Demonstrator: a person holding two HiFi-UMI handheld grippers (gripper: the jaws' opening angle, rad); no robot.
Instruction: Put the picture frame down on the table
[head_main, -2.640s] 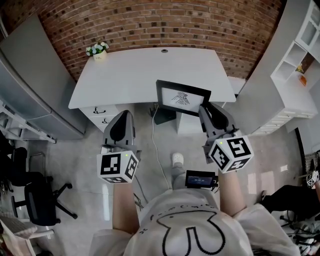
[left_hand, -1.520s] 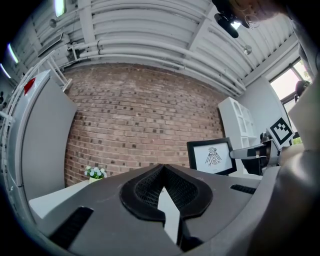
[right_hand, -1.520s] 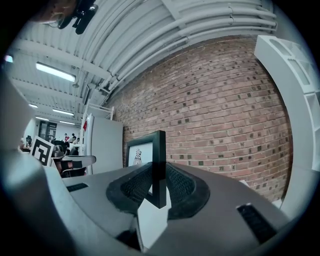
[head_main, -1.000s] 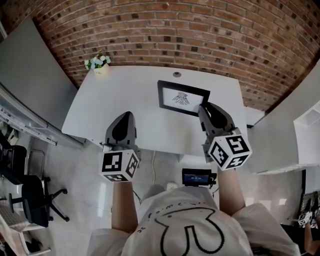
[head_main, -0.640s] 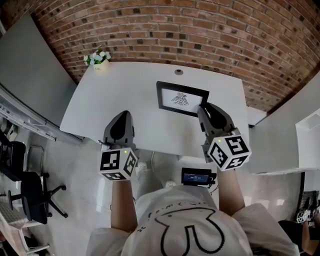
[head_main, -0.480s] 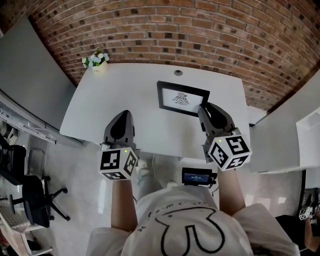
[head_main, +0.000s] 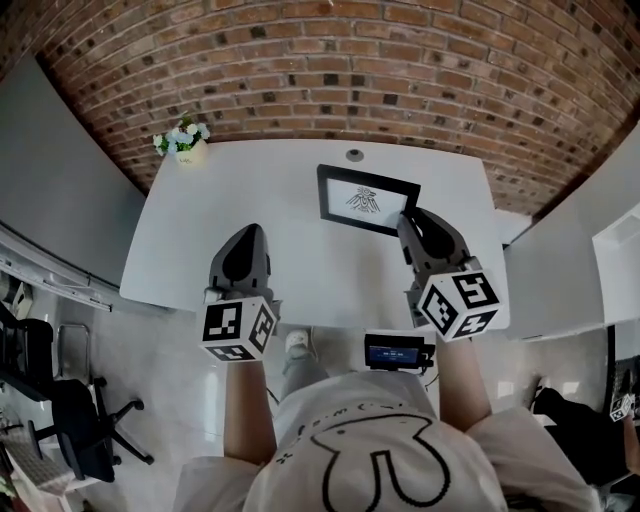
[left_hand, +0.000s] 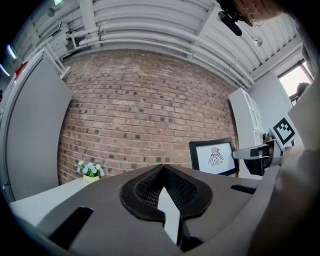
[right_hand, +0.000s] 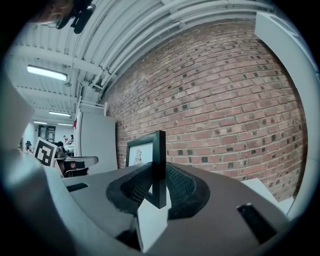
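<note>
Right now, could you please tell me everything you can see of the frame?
The frame is black and rectangular, around a white sheet with a small dark winged figure. It stands roughly upright, landscape, over the white table, its face towards the person. The right claw is shut on its lower right corner; nothing else visibly touches it. Whether its bottom edge rests on the table cannot be told.

Black picture frame (head_main: 368, 199), upright, gripper-held
</note>
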